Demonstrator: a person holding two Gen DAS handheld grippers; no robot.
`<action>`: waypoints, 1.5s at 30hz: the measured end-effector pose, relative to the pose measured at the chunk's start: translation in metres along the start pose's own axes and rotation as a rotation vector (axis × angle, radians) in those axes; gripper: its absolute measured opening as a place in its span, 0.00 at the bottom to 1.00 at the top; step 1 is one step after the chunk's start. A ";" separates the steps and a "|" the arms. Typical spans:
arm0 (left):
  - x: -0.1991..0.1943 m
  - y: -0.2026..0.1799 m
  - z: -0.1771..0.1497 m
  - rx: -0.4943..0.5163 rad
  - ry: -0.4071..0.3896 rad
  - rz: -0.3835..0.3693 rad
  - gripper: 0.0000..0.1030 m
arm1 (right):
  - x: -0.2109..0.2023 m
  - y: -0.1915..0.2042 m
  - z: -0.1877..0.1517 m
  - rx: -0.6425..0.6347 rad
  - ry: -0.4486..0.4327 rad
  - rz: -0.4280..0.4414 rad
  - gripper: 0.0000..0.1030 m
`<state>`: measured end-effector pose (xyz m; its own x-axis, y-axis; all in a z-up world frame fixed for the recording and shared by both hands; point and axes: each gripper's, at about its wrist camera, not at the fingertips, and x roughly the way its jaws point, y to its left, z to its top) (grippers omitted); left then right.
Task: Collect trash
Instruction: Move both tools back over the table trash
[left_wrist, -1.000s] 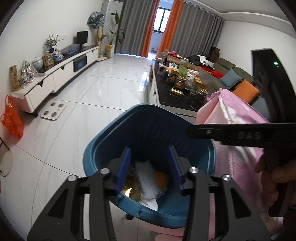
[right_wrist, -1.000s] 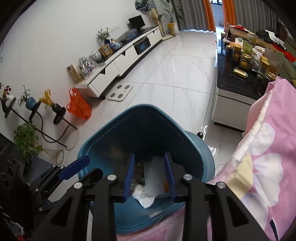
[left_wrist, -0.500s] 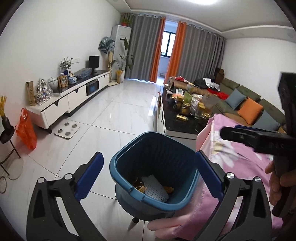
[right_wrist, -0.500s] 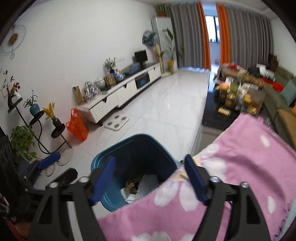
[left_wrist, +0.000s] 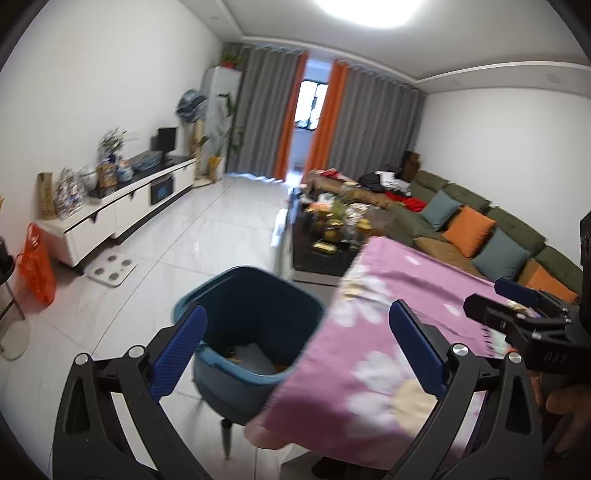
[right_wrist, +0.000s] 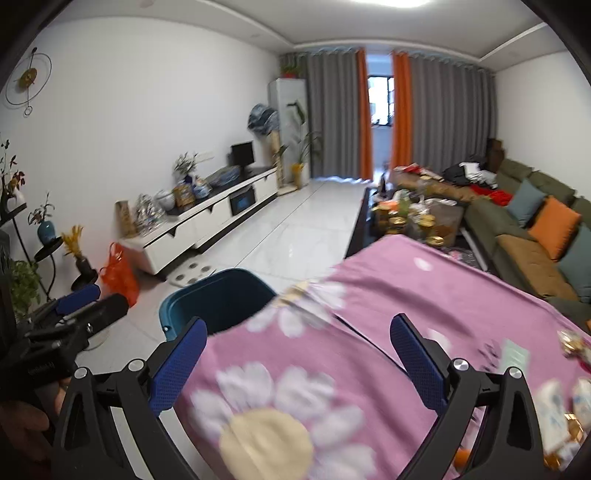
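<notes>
Right wrist view: both tongs (right_wrist: 295, 360) have just been opening, nothing between them; wrappers (right_wrist: 569, 398) lie right of them on the floral-clothed surface (right_wrist: 424, 295). Approach one wrapper squarely, bin (right_wrist: 218, 302) left.

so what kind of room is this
A home living room, most likely: a long green sofa with cushions, a low white TV cabinet holding a small screen, and floor-length curtains at the far window.

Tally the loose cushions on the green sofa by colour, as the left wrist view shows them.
Orange cushions: 2
Teal cushions: 2
Total: 4
</notes>
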<state>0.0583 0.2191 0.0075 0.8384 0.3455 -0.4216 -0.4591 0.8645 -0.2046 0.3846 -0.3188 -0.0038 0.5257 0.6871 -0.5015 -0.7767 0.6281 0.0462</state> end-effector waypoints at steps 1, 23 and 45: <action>-0.006 -0.010 -0.002 0.012 -0.011 -0.017 0.95 | -0.007 -0.003 -0.004 0.003 -0.010 -0.018 0.93; -0.052 -0.182 -0.047 0.230 -0.089 -0.354 0.95 | -0.180 -0.099 -0.131 0.187 -0.166 -0.464 0.93; -0.007 -0.233 -0.074 0.345 0.028 -0.434 0.95 | -0.187 -0.173 -0.174 0.424 -0.084 -0.577 0.93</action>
<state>0.1375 -0.0115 -0.0071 0.9189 -0.0750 -0.3874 0.0538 0.9964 -0.0654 0.3602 -0.6195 -0.0679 0.8497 0.2184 -0.4800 -0.1752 0.9754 0.1336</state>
